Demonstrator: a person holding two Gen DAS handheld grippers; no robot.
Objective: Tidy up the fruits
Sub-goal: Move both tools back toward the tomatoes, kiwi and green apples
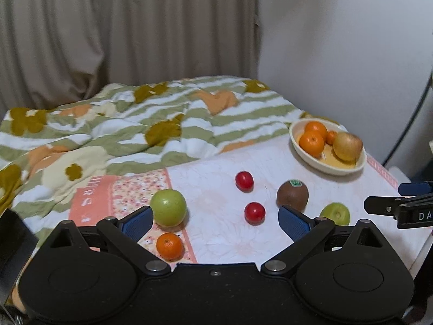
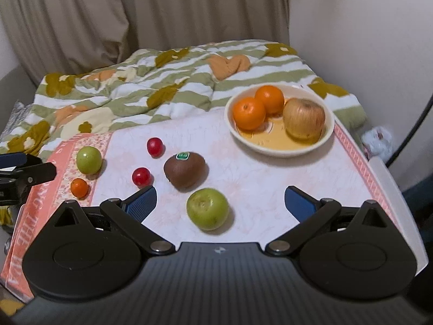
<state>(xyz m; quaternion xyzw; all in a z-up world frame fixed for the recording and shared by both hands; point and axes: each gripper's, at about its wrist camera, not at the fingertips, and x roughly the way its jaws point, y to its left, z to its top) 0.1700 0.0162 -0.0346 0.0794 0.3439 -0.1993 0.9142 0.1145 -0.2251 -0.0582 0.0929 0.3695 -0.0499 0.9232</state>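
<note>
So we're hovering both grippers over the cloth [image 2: 257, 178] with fruit scattered everywhere and neither one is holding anything. The right gripper [image 2: 220, 199] is sitting wide open, and the near green fruit [image 2: 207, 208] is lying right between its fingers, a bit closer to the left pad, so that's looking like the obvious grab. We're thinking: nudge sideways so it's centred, drop low, then close gently since it's round and probably rolling if only one pad touches first. The kiwi [image 2: 185, 170] is sitting just past the fingertips, so we're trying not to bump it. The bowl [image 2: 281, 150], beyond and to the right of the fingers, is already holding oranges and an apple. The left gripper [image 1: 215, 218] is also spread wide, with a red fruit [image 1: 254, 212] between its fingertips and the bigger green one [image 1: 168, 207] touching its left pad.
</note>
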